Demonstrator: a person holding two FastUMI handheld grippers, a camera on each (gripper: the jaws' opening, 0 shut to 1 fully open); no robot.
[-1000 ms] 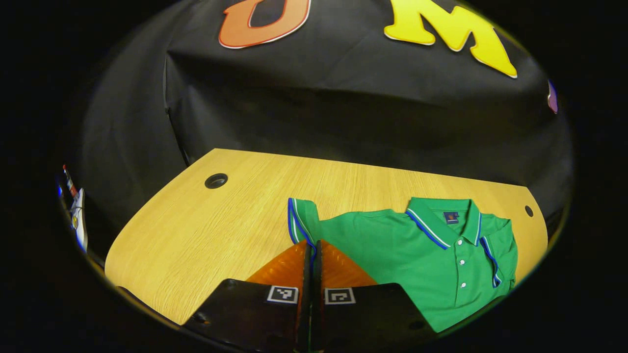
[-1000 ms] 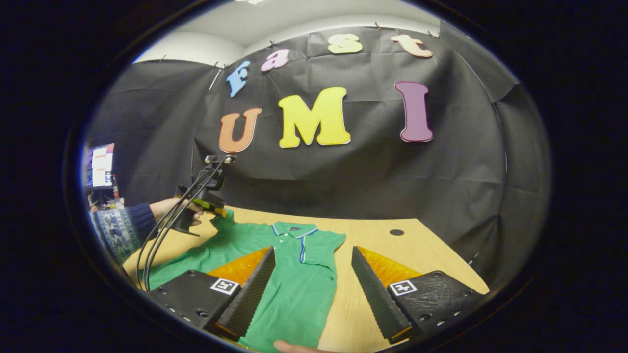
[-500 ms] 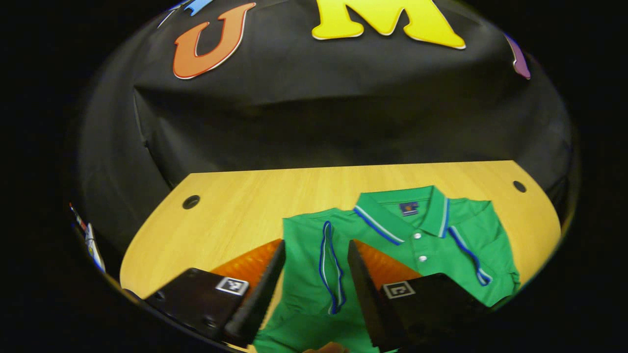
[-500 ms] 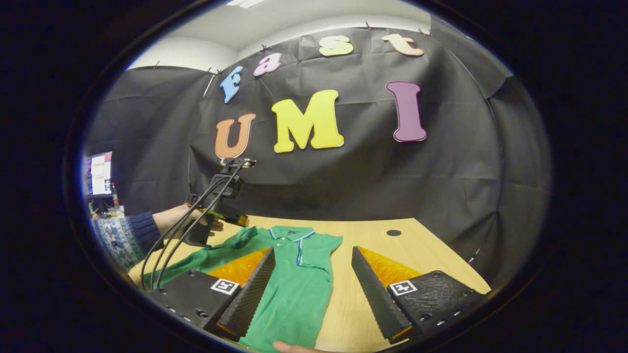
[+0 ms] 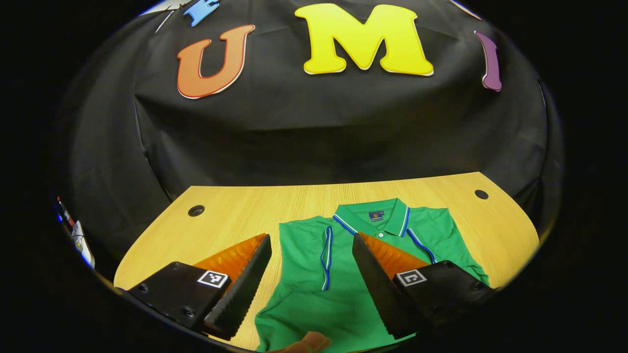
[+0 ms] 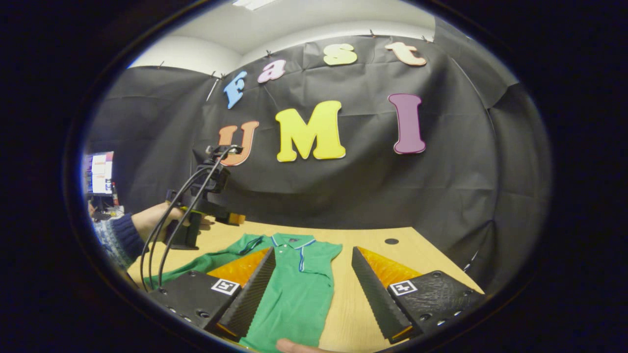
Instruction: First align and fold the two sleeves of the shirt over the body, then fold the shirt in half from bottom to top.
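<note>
Both sleeves of the green short-sleeved polo shirt (image 5: 338, 274) lie folded over its body mid-surface on the light wooden table (image 5: 235, 220); bottom-to-top fold remains; left gripper (image 5: 310, 279) and right gripper (image 6: 312, 289) both apart, empty.

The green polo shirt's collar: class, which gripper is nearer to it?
Left. The left gripper hangs above the table by the green polo shirt's collar, open. The right gripper sits open farther back, over the shirt's lower body.
</note>
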